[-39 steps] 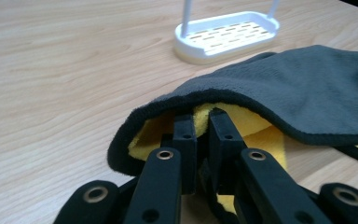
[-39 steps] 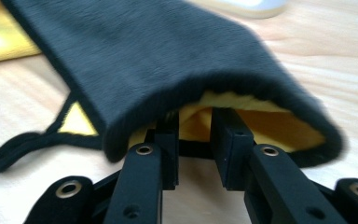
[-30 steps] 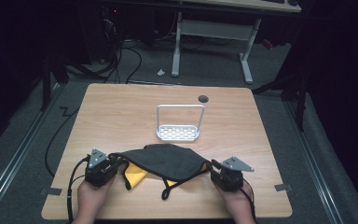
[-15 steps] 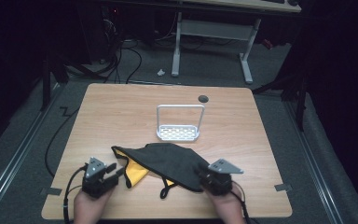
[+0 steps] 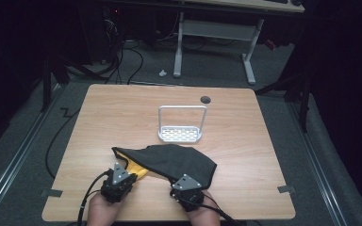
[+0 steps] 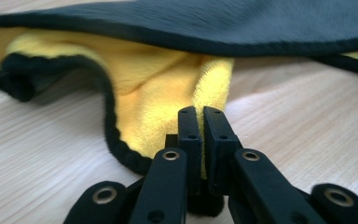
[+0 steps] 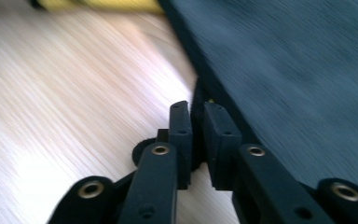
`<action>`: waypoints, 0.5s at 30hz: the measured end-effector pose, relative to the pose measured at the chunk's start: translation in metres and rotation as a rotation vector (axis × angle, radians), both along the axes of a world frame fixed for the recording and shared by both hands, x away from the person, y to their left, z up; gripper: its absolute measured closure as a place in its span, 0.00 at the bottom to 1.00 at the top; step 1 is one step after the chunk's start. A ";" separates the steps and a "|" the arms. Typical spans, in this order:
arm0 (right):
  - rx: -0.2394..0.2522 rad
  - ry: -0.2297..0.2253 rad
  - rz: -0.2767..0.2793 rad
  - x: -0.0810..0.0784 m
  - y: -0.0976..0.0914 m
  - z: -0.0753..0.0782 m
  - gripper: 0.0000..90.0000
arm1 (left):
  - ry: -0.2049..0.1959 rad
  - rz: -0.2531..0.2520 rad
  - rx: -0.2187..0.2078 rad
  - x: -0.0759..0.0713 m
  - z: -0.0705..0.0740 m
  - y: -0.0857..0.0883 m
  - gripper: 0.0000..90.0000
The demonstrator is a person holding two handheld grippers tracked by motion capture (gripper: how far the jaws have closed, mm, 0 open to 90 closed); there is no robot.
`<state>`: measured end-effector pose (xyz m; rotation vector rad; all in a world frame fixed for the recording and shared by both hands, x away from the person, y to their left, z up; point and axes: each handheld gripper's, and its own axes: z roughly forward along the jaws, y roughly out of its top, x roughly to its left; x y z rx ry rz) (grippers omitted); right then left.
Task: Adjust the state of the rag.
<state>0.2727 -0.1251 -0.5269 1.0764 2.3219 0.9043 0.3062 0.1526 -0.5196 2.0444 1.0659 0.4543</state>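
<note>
Cloth (image 5: 169, 160), black outside and yellow inside, lies at the table's (image 5: 122, 113) near edge, before the white rack (image 5: 181, 133). Left gripper (image 5: 122, 175) has just closed, pinching the yellow fold. Right gripper (image 5: 185, 184) has just closed on the black hem; its view is blurred. Hands are cut off below. No writing legible.

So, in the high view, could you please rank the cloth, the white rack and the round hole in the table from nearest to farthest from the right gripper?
From the right gripper:
1. The cloth, black with yellow lining, clamped in its jaws at the near edge.
2. The white rack, beyond the cloth, mid-table.
3. The round hole, near the far edge.
</note>
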 end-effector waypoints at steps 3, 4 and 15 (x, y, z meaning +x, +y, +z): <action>0.003 -0.005 -0.083 -0.005 -0.051 0.011 0.96 | -0.045 0.015 -0.032 -0.008 0.017 0.020 0.96; -0.009 -0.015 -0.101 -0.008 -0.064 0.014 0.96 | -0.045 0.015 -0.032 -0.008 0.017 0.020 0.96; 0.006 -0.005 -0.289 -0.023 -0.152 0.020 0.95 | 0.140 -0.132 -0.075 -0.010 0.016 0.003 0.92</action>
